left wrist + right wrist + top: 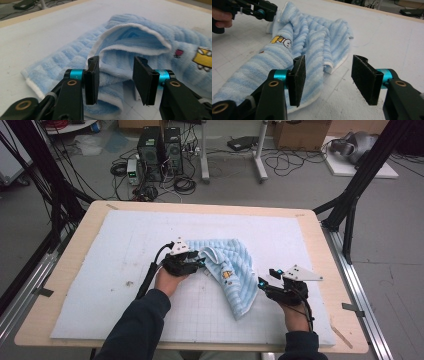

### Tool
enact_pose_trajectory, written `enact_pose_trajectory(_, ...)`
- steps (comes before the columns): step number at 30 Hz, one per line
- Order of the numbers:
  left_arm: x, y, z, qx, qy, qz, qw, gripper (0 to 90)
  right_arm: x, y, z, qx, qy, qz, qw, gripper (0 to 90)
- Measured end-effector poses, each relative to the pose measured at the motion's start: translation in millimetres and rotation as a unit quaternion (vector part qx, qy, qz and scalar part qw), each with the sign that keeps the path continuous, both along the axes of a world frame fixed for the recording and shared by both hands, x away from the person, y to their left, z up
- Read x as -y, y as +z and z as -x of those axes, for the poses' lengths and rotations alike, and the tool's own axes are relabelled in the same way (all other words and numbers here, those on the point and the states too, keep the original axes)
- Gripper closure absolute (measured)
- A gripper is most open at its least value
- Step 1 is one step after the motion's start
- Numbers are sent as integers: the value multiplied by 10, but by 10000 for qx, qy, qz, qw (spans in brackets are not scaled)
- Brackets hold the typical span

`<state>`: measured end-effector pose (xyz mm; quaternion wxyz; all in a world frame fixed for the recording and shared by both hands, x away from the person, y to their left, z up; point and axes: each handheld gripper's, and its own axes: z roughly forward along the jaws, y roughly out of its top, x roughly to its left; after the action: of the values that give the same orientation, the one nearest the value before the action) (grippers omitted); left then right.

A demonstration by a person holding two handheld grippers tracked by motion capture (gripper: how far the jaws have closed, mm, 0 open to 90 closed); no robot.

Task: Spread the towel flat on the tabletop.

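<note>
Lying crumpled a little right of the middle of the desk [310,227], on the white mat [100,270] that covers most of the wooden top, is a light blue striped towel [232,270] with a white hem and a small yellow cartoon print. Starting at the left in the high view, a dark-sleeved forearm comes in from the near edge and its hand carries the left claw [201,263], which sits at the towel's left end, well in from the left edge of the desk. In the left gripper view the left claw's two black jaws stand apart on either side of a raised fold of the towel; one pad lies just beside the white hem, yet I cannot tell that either pad presses on the cloth, so it reads as open around the fold rather than gripping it. From there the towel runs on towards the near edge and to the right, its lower end lying flat on the mat. Further right, nearer the right edge and the near right corner of the desk, the other hand holds the right claw [261,284] just beside the towel's right-hand border. In the right gripper view its jaws stand wide with bare mat between them; the towel's edge lies behind the left-hand pad and nothing is held.
</note>
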<state>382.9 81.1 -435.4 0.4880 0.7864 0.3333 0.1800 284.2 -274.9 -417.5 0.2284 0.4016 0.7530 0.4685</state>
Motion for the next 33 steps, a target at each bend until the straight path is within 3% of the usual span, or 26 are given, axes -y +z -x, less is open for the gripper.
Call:
enact_pose_trajectory(3, 25, -25, -17, 10, 65, -277, 9996, 669, 4, -9, 4, -13, 6, -30, 10000, 448)
enact_pose_trajectory(6, 30, -55, -26, -10, 64, -439, 9990, 851, 3, -19, -2, -18, 10, -55, 10000, 446)
enact_pose_trajectory(10, 55, -65, -13, 65, 43, -514, 9986, 891, -14, -19, -8, -26, 42, -66, 10000, 446)
enact_pose_trajectory(12, 59, -35, 5, 196, 80, -466, 9987, 870, -22, -17, -4, -35, 45, -62, 10000, 446)
enact_pose_trajectory(13, 59, -14, 10, 254, 108, -319, 9991, 763, -25, -16, -3, -18, 51, -54, 10000, 445)
enact_pose_trajectory(14, 60, 9, 20, 326, 161, -243, 9990, 561, -27, -17, 0, -23, 43, -64, 10000, 445)
enact_pose_trajectory(16, 72, 28, 31, 507, 226, -152, 9983, 509, -25, -19, -1, -19, 4, -41, 10000, 443)
enact_pose_trajectory(18, 83, 8, 22, 528, 187, -248, 9981, 534, -24, -28, -5, -51, -18, -88, 9999, 441)
enact_pose_trajectory(23, 141, -97, -1, 348, 78, -567, 9978, 616, -37, -35, -9, -52, -5, -106, 9999, 438)
enact_pose_trajectory(26, 157, -127, -23, 262, 133, -638, 9975, 646, -47, -27, -16, -45, 14, -124, 9999, 438)
enact_pose_trajectory(30, 199, -136, -25, 239, 107, -833, 9962, 778, -45, -24, -24, -22, 54, -142, 9999, 438)
enact_pose_trajectory(33, 182, -95, 6, 160, 63, -810, 9966, 795, -43, -23, -21, -23, 40, -169, 9998, 437)
